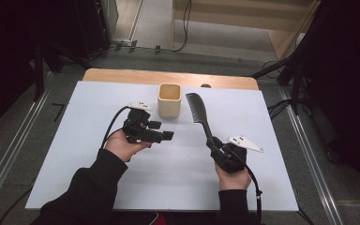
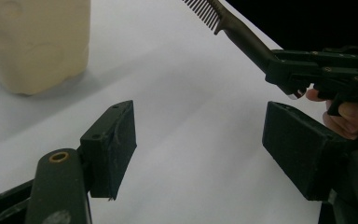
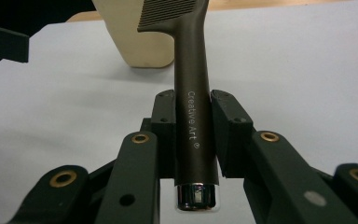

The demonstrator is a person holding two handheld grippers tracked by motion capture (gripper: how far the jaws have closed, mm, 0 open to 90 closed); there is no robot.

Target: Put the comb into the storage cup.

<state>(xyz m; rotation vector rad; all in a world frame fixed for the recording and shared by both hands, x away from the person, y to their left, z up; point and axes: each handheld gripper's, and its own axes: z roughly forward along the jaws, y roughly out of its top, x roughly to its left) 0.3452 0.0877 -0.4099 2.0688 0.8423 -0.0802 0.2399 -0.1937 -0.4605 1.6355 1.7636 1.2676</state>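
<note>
A dark comb [image 1: 200, 114] with a long handle is held by my right gripper [image 1: 214, 145], whose jaws are shut on the handle [image 3: 195, 116]; the teeth point away toward the cup. The cream square cup [image 1: 169, 101] stands upright at the back middle of the white sheet. My left gripper [image 1: 168, 136] hovers left of centre, in front of the cup, its jaws wide open with nothing between the pads [image 2: 114, 147]. From the left gripper view the cup [image 2: 37, 42] is at upper left and the comb [image 2: 237, 30] with the right gripper at upper right.
A white sheet [image 1: 168, 187] covers most of the wooden table [image 1: 122, 75]. Dark stands and cables surround the table at the back and right. Grey floor rails run along both sides.
</note>
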